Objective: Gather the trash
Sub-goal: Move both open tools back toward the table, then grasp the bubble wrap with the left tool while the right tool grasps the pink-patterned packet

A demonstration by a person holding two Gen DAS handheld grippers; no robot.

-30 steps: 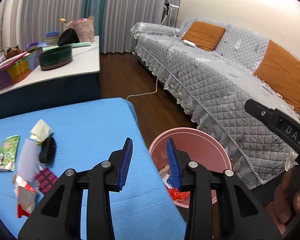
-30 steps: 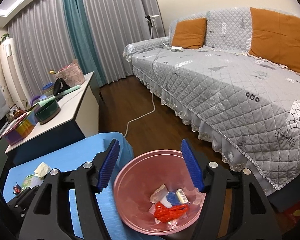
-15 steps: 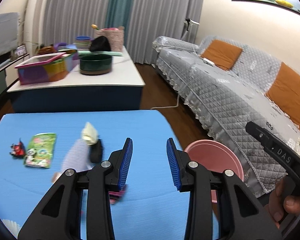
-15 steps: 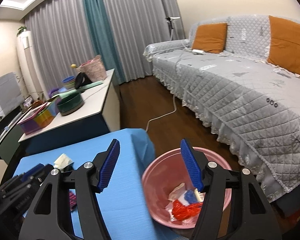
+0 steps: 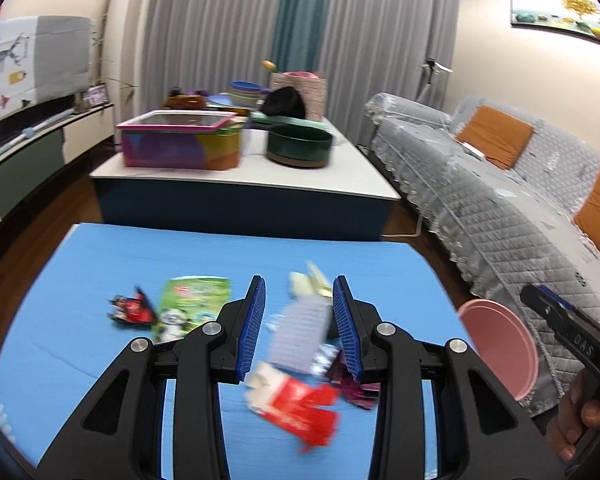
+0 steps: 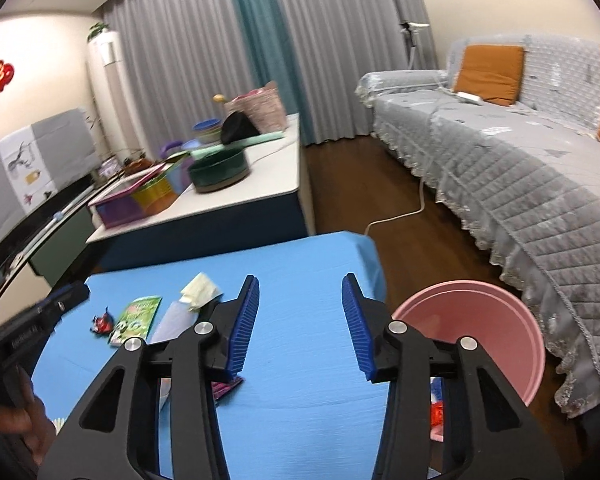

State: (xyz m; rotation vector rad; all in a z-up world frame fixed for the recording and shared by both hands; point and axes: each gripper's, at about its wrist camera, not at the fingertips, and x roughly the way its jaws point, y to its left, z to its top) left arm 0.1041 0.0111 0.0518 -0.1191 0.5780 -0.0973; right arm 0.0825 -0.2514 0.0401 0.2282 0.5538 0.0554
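Trash lies on the blue table (image 5: 80, 264): a red and white wrapper (image 5: 296, 404), a lavender packet (image 5: 300, 332), a cream paper scrap (image 5: 306, 284), a green snack bag (image 5: 188, 304), a small red and black wrapper (image 5: 130, 312) and a maroon patterned wrapper (image 5: 354, 384). My left gripper (image 5: 300, 328) is open and empty, hovering over the lavender packet. My right gripper (image 6: 302, 328) is open and empty over bare blue table (image 6: 300, 280). The pink bin (image 6: 488, 320) stands off the table's right edge, also in the left wrist view (image 5: 500, 344).
A low white table (image 5: 244, 176) behind holds a colourful box (image 5: 180, 144), a dark green bowl (image 5: 300, 146) and other items. A grey sofa (image 6: 520, 168) with orange cushions runs along the right. A white cable (image 6: 400, 216) lies on the wooden floor.
Both grippers have swung left, away from the pink bin and over the blue table. The trash pile now lies under my left gripper. Both stay open.
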